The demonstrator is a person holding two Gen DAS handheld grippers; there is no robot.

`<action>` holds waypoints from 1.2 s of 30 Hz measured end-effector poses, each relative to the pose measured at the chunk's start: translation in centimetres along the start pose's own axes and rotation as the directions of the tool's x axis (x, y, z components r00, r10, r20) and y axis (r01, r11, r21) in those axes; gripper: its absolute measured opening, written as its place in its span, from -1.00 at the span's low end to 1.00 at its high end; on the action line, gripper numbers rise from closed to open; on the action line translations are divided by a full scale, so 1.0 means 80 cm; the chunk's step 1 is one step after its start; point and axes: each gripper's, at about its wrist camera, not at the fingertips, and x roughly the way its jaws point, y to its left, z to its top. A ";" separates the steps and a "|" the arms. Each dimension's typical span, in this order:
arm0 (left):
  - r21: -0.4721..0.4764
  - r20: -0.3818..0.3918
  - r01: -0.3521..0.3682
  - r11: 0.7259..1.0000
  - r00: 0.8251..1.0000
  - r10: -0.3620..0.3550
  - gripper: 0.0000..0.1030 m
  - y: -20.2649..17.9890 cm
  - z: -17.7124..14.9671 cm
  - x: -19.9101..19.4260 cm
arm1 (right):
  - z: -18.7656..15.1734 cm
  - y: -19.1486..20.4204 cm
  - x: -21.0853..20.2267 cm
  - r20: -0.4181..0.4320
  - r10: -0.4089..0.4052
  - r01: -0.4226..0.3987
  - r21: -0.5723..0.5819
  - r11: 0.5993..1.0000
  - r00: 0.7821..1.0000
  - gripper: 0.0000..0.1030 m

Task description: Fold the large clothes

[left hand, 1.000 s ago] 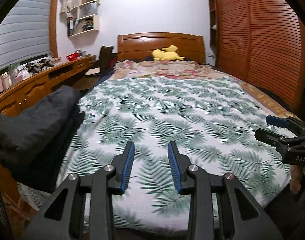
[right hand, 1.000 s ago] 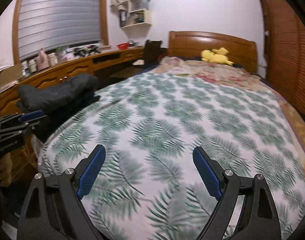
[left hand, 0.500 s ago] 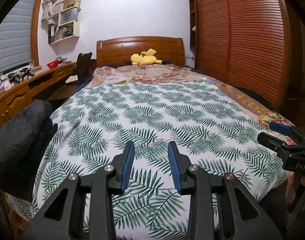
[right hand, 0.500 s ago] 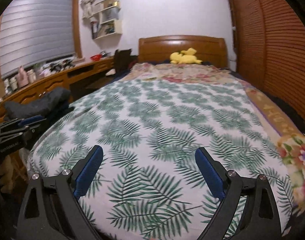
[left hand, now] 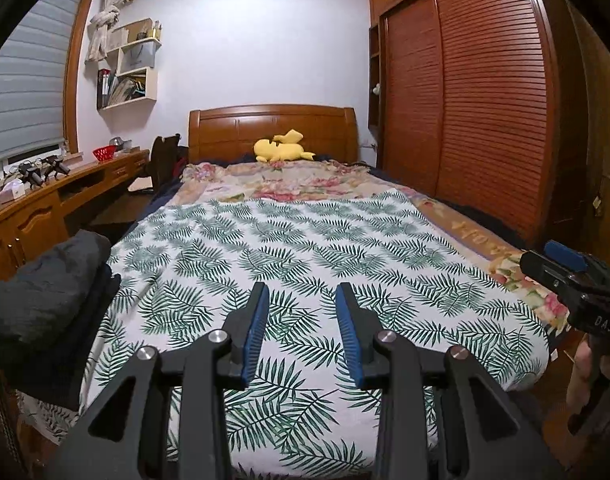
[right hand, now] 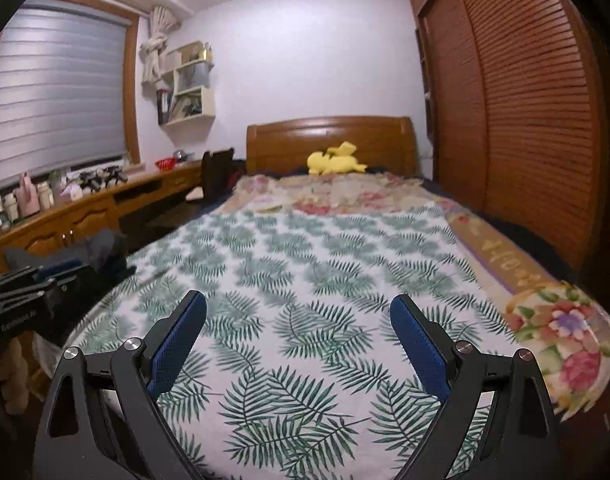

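- The left claw (left hand: 301, 328) stands part open, its blue-padded fingers a narrow gap apart, holding nothing; it hovers above the near end of the bed.
- The right claw (right hand: 299, 344) is spread wide and also holds nothing.
- The clothes in view are a heap of dark grey and navy fabric (left hand: 45, 300), bunched at the left edge of the bed, partly over the white sheet printed with green fern leaves (left hand: 305, 248). Whether the heap is folded or only piled, the views do not settle.
- If it awaits folding, the flat fern sheet gives ample room to spread it; seams or corners should be gripped, not bulk.
- If it is a finished stack, it should be left alone.
- The yellow plush toy (left hand: 283, 150) at the wooden headboard (left hand: 273, 128) lies well clear.
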 end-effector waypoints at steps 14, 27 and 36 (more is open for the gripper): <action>-0.009 0.016 -0.008 1.000 1.000 0.008 -0.34 0.003 0.002 -0.016 | 0.000 0.003 -0.019 0.029 -0.008 0.008 0.008 1.000 1.000 0.84; -0.008 0.015 -0.015 1.000 1.000 0.015 -0.33 0.004 0.000 -0.017 | -0.002 0.004 -0.019 0.028 -0.003 0.003 0.011 1.000 1.000 0.84; -0.005 0.023 -0.016 1.000 1.000 0.016 -0.33 0.002 -0.002 -0.020 | -0.004 0.006 -0.019 0.029 -0.008 0.007 0.008 1.000 1.000 0.84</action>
